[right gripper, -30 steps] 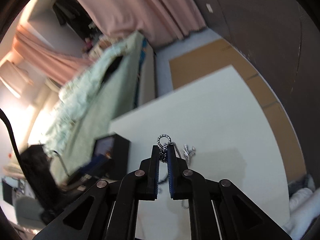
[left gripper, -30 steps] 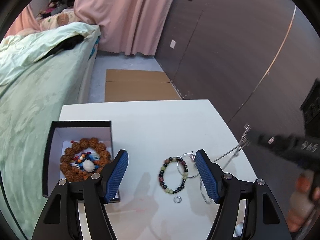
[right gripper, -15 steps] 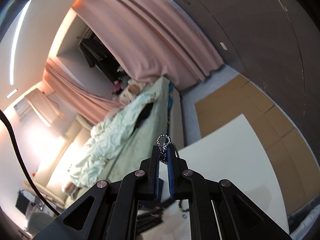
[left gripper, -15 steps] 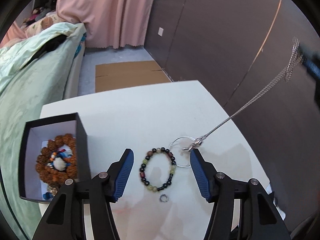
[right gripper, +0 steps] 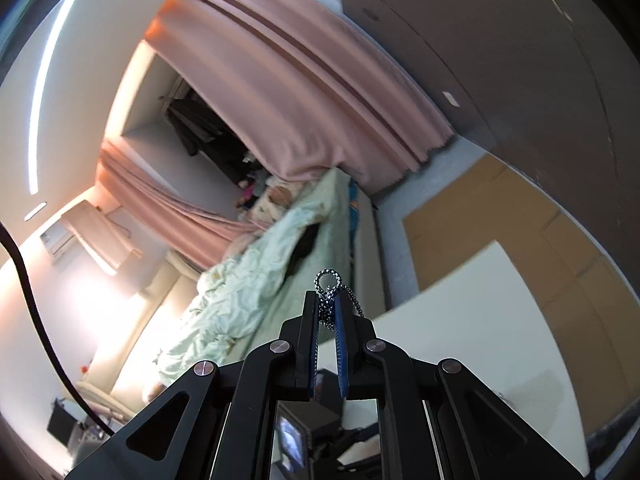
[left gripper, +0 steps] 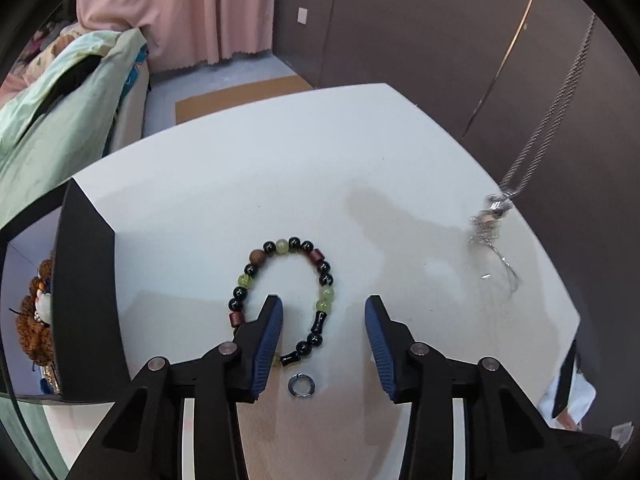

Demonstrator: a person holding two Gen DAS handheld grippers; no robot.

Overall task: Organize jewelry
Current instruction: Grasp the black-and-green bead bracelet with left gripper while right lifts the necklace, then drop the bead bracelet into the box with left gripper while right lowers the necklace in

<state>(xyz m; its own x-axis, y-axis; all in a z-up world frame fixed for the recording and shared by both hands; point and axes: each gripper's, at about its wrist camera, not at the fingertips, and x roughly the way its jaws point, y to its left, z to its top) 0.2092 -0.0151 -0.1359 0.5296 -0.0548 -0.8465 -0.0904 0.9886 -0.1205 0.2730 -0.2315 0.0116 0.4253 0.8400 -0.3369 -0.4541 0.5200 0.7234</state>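
In the left wrist view, the left gripper (left gripper: 324, 332) is spread wide and held low over the white desk (left gripper: 248, 184), gripping nothing. The beaded bracelet (left gripper: 280, 300) lies flat between and just ahead of the fingers, the left finger sitting over its near-left beads. A small silver ring (left gripper: 302, 385) rests just behind the bracelet's open end. The black jewelry box (left gripper: 86, 304) stands at the left with a brown beaded bracelet (left gripper: 34, 332) already inside. At the right, the silver chain necklace (left gripper: 556, 104) hangs taut from above, its pendant (left gripper: 494, 210) at the desk's right edge; whether the pendant touches the surface cannot be told.

In the right wrist view, the right gripper (right gripper: 328, 312) is pressed together on the upper loop of the chain, which pokes out past the fingertips. The camera is tipped up toward the curtain (right gripper: 312, 92) and the bed (right gripper: 256, 280).

The step in hand is judged to be carrying the necklace to the box. The pinch should be kept firm, and the pendant raised fully before any sideways travel, so the bracelet and ring are not swept. The chain is best lowered slowly so it coils inside the box.
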